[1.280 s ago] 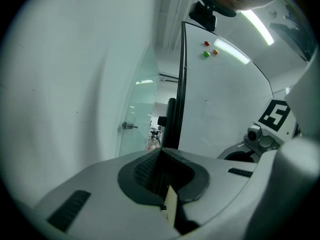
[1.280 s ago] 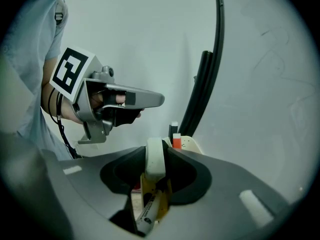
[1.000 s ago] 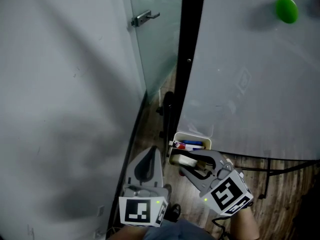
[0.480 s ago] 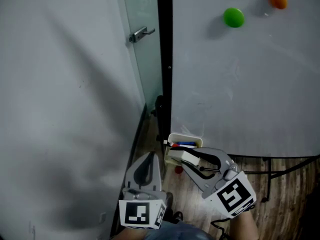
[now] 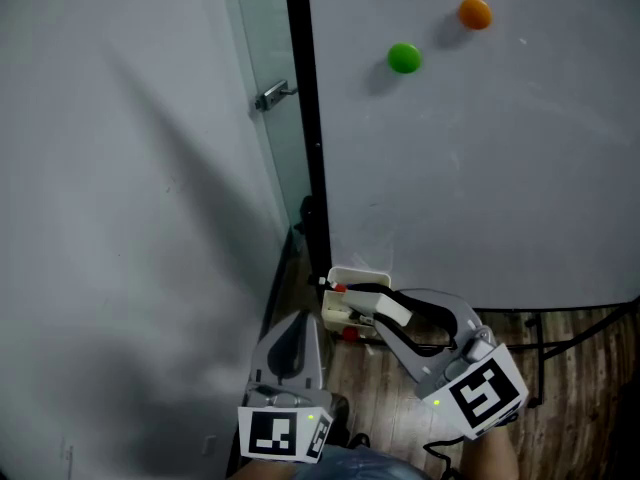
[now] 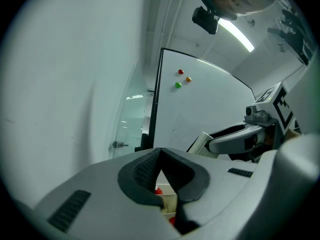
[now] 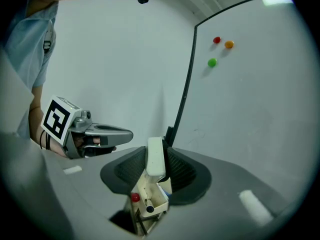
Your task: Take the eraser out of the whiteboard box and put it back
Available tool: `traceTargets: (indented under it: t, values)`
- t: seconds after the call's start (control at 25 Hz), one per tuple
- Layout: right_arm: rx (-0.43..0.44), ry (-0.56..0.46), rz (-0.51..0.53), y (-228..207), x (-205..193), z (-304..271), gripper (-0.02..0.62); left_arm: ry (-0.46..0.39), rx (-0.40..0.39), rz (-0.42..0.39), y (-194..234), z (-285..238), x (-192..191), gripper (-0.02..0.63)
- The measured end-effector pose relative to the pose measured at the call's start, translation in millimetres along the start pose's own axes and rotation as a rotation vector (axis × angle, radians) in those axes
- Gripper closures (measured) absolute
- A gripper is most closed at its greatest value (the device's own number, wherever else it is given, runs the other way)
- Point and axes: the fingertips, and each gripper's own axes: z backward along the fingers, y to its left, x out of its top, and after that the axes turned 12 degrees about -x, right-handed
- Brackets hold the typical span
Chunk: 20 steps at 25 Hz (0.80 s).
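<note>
Right tool [image 7: 156,152] gripping slab-shaped white eraser [image 7: 155,158], ribbed pads [image 7: 133,169]

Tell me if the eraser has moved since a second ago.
Yes. Clamped in the right tool, the eraser has lifted out of the whiteboard box and now sits off its right side in the head view.

No words, numbers or brand names can be read anywhere in these views. The only printed signs are black-and-white square marker patterns. One is on the left marker cube [image 5: 283,433] of the left gripper [image 5: 298,320], and one is on the right marker cube [image 5: 485,393] of the right gripper [image 5: 372,306]. Both are blocky codes, not letters.
</note>
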Motion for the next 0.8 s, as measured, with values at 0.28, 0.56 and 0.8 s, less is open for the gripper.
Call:
traceTargets:
  t: [0.28, 0.56, 0.8]
  values:
    - [-0.017, -0.020, 0.002, 5, 7, 26, 0.465, 0.009, -0.027, -0.020, -24, 12, 5, 0.600]
    - [-0.029, -0.043, -0.002, 7, 12, 46, 0.465, -0.012, -0.035, -0.057, -41, 22, 13, 0.601]
    - [-0.035, -0.038, -0.010, 6, 9, 52, 0.464, -0.011, -0.052, -0.078, -52, 23, 15, 0.600]
